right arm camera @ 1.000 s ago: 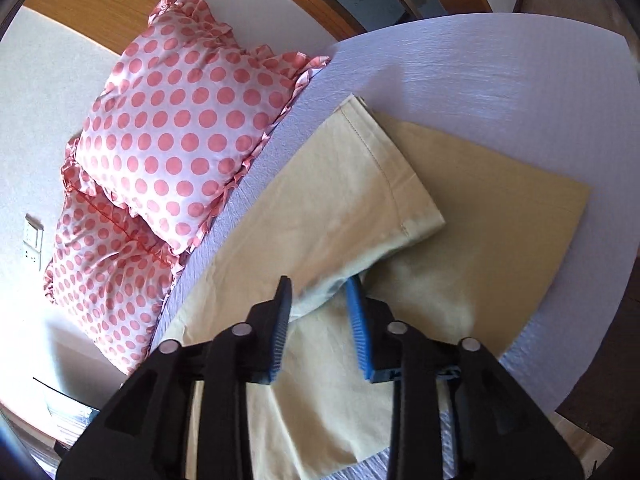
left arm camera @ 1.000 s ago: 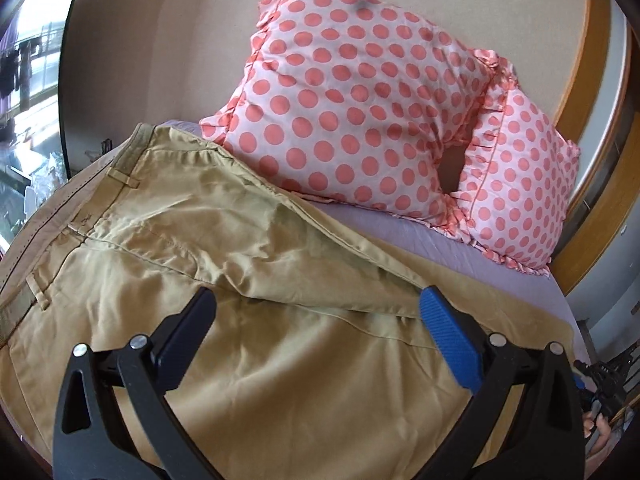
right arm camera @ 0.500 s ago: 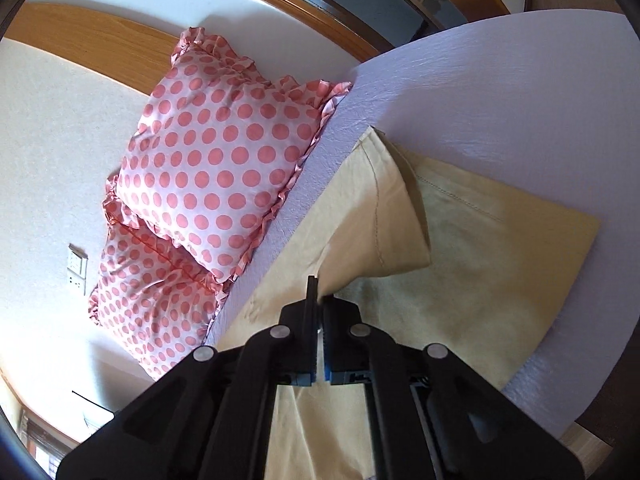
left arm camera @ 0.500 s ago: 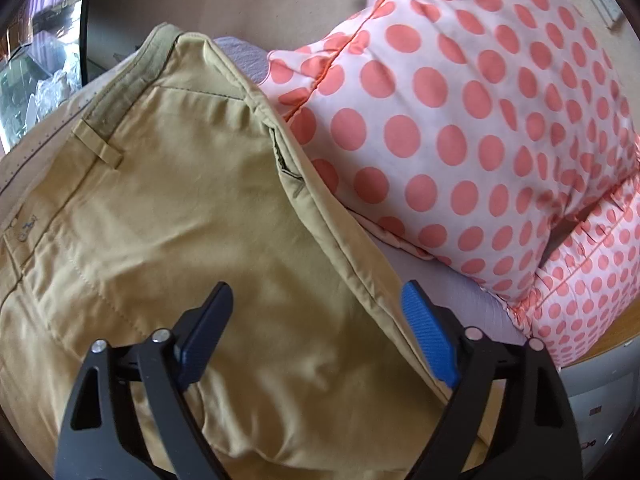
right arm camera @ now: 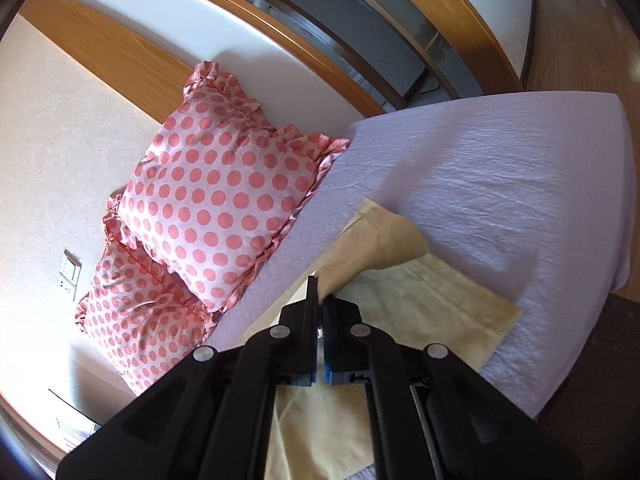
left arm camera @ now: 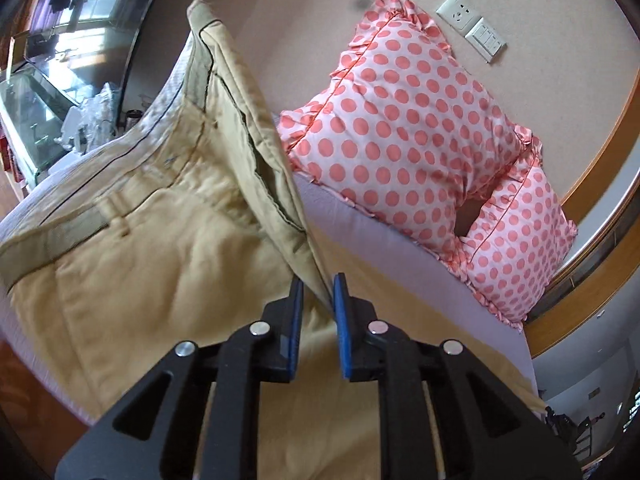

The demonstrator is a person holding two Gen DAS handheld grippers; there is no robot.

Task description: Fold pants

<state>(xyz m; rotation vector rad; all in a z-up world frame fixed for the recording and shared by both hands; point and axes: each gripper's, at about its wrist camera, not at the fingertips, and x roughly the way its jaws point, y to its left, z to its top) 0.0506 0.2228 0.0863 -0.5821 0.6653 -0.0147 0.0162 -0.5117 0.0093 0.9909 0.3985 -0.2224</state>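
Khaki pants (left arm camera: 160, 240) lie on a bed with a lilac sheet (left arm camera: 360, 236). My left gripper (left arm camera: 318, 294) is shut on the far side edge of the pants near the waistband and lifts it, so the waist corner (left arm camera: 204, 16) stands up. In the right wrist view my right gripper (right arm camera: 320, 300) is shut on the upper pant leg (right arm camera: 380, 244) near its hem and holds it raised and bunched. The lower leg (right arm camera: 432, 304) lies flat on the sheet (right arm camera: 520, 184).
Two pink polka-dot pillows (left arm camera: 404, 128) (right arm camera: 224, 192) lean against the wall at the head of the bed. A wall socket and switch (left arm camera: 472, 24) sit above them. The bed edge (right arm camera: 560, 380) and wood floor are at the right. Cluttered furniture (left arm camera: 52, 92) stands far left.
My left gripper has closed on the pants' far edge and lifted it. My right gripper, closed half a second ago, has raised the upper leg's hem further off the lower leg.
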